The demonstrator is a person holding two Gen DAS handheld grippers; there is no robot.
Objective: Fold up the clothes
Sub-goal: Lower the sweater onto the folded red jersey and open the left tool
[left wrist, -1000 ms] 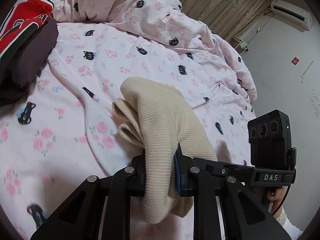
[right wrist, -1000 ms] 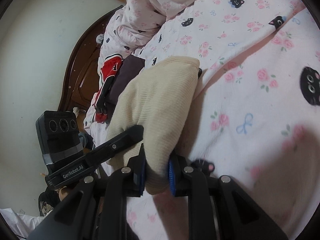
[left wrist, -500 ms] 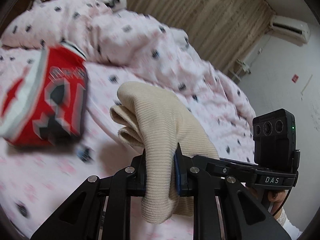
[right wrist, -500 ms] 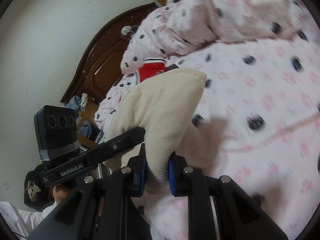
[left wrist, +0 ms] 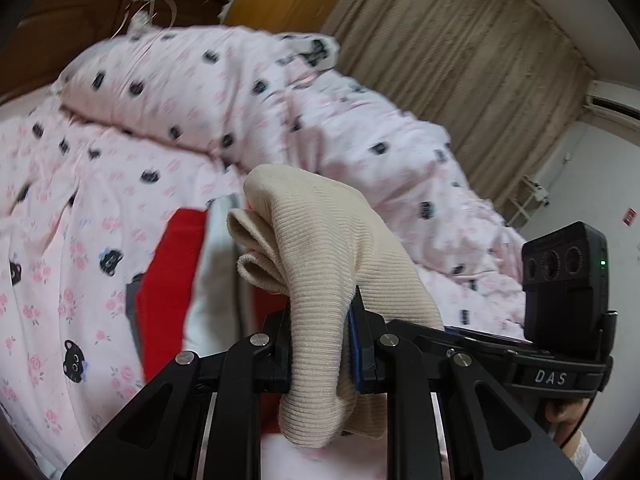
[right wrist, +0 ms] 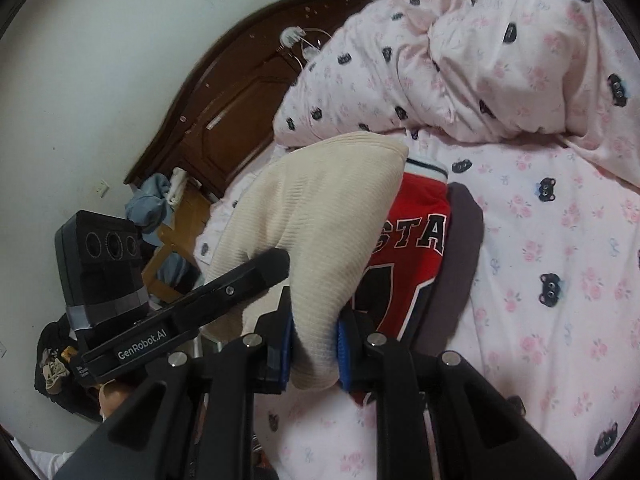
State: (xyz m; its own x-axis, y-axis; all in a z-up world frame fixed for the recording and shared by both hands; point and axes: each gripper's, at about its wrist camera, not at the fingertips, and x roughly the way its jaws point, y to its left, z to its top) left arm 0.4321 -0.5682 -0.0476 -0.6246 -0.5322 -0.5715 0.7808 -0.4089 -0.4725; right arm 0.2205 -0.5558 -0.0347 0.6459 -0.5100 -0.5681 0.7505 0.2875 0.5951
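A folded cream ribbed garment [left wrist: 320, 264] is held up between both grippers above the bed. My left gripper [left wrist: 322, 354] is shut on one end of it, my right gripper [right wrist: 314, 350] is shut on the other end of the cream garment [right wrist: 320, 224]. Directly beneath it lies a folded red jersey [right wrist: 416, 248] with black and white letters, stacked on a dark folded garment [right wrist: 460, 256]. In the left wrist view the red jersey [left wrist: 172, 280] shows below and left of the cream bundle. Each view also shows the other gripper's body beside the cloth.
A pink sheet with black cats [right wrist: 560, 280] covers the bed, with a bunched matching duvet [left wrist: 240, 92] at the head. A dark wooden headboard [right wrist: 240, 92] stands behind. Blue clothes on a wooden chair [right wrist: 156, 200] sit beside the bed. Curtains [left wrist: 460, 60] hang at the far wall.
Both grippers have carried the cream garment toward the head of the bed, and it now hangs over the red jersey stack. Grips are unchanged.
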